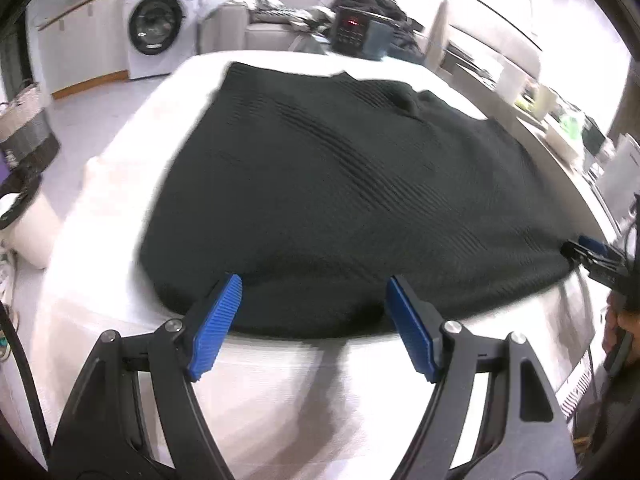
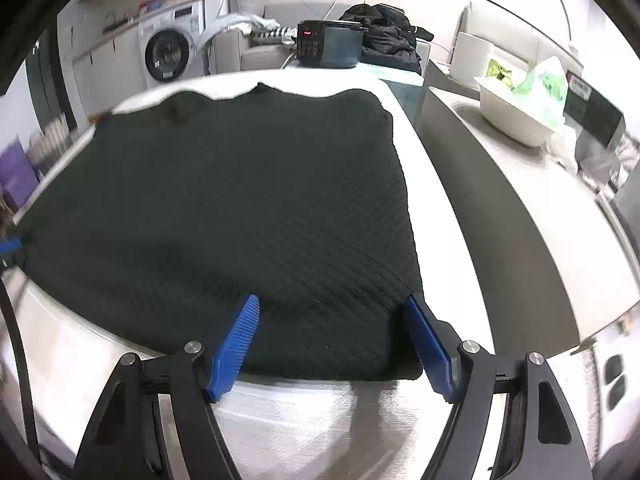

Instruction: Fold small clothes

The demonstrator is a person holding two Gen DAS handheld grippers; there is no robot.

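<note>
Black ribbed garment (image 1: 340, 200) lay flat on the white bench (image 1: 120, 184). Left gripper (image 1: 314, 300) and right gripper (image 2: 332, 320) hovered at its near edge, jaws released, grasping nothing.

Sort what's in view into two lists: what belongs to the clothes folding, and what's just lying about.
Belongs to the job:
- black knit garment, spread flat on the white table
- left gripper, open at the garment's near edge
- right gripper, open at its near right corner

Just lying about:
- washing machine
- black appliance with red display
- dark jacket
- white tub with green bags
</note>
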